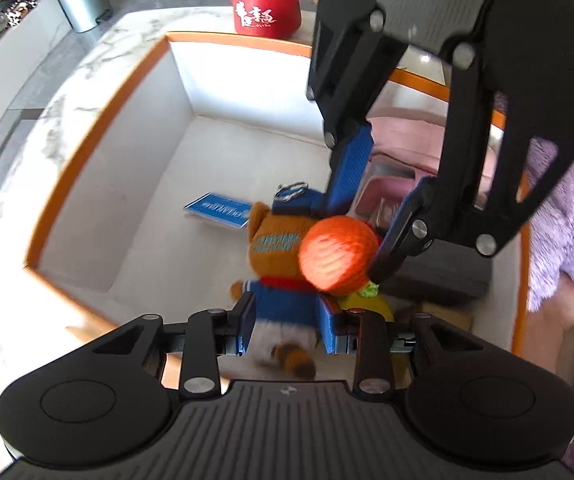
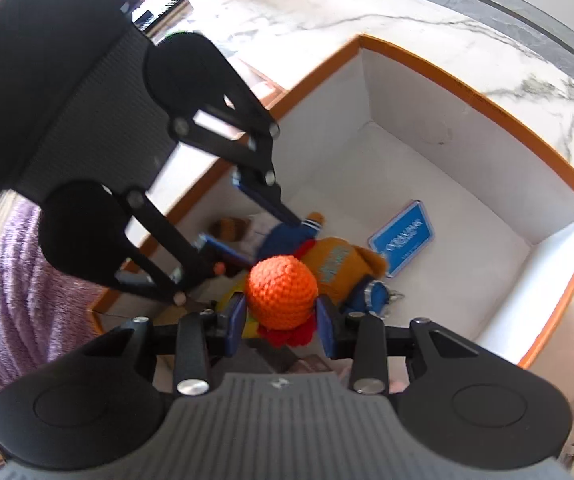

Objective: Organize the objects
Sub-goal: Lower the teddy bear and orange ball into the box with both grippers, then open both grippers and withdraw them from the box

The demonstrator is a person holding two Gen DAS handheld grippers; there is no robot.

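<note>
Both my grippers are down inside the one orange-rimmed white box (image 1: 99,120) sitting on the marble tabletop (image 2: 327,12). My left gripper (image 1: 287,320) has its blue pads clamped on the body of the one brown plush bear (image 1: 283,276) in its blue outfit, roughly halfway closed. My right gripper (image 2: 283,320) is squeezing the one orange crocheted ball (image 2: 281,290) from both sides, also about half closed. The ball is touching the bear's head, both near the middle of the box floor.

Other stuff in the box: one blue card (image 1: 219,210) with white lettering lying flat just beside the bear's head, one dark grey block (image 1: 443,276) by the box's side wall nearest the purple blanket, and something pink (image 1: 407,140) in the corner beyond it, too hidden by my right gripper to name.

Outside the box: one red mug (image 1: 267,4) with white characters against its far edge, and one fuzzy purple blanket (image 1: 567,216) alongside.
</note>
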